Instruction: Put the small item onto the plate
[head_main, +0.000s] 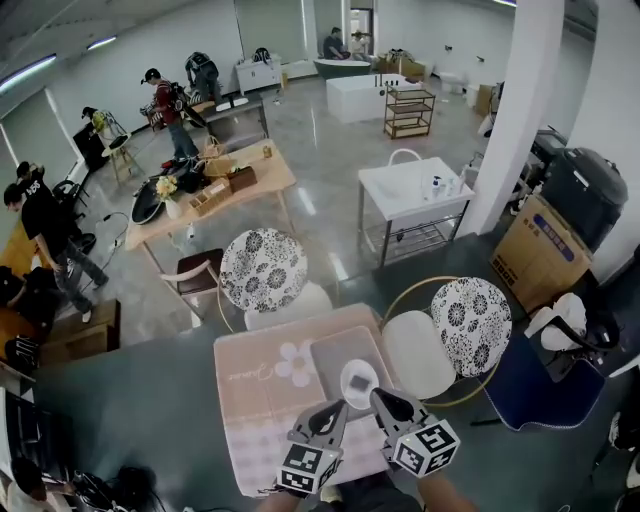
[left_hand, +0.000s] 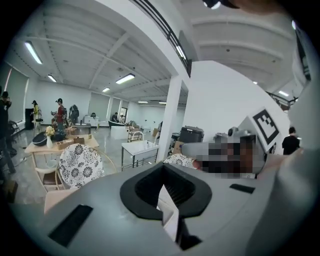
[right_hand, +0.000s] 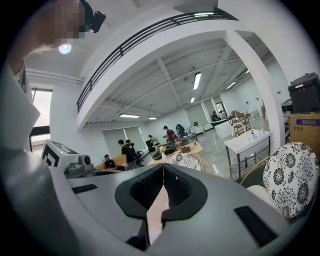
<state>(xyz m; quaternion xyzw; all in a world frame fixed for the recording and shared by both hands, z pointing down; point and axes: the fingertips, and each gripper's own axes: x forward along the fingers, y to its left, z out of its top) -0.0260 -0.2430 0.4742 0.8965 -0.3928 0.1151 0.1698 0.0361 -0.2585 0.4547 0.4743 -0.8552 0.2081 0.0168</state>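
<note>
In the head view a small white round plate (head_main: 358, 383) lies on a grey mat (head_main: 335, 352), which sits on a pink placemat (head_main: 265, 395) on the dark table (head_main: 130, 405). A small greyish spot shows at the plate's middle; what it is I cannot tell. Both grippers are held up close under the camera, nearer to me than the plate. My left gripper (head_main: 338, 407) (left_hand: 162, 182) has its jaws closed together with nothing between them. My right gripper (head_main: 380, 396) (right_hand: 162, 167) is likewise shut and empty. Both gripper views look out level across the room, not at the table.
Beyond the table stand two chairs with black-and-white flowered backs (head_main: 263, 268) (head_main: 470, 312) and a white round seat (head_main: 418, 352). Further off are a white cart table (head_main: 415, 190), a cardboard box (head_main: 540, 250), a wooden table (head_main: 215, 190) and several people at the back left.
</note>
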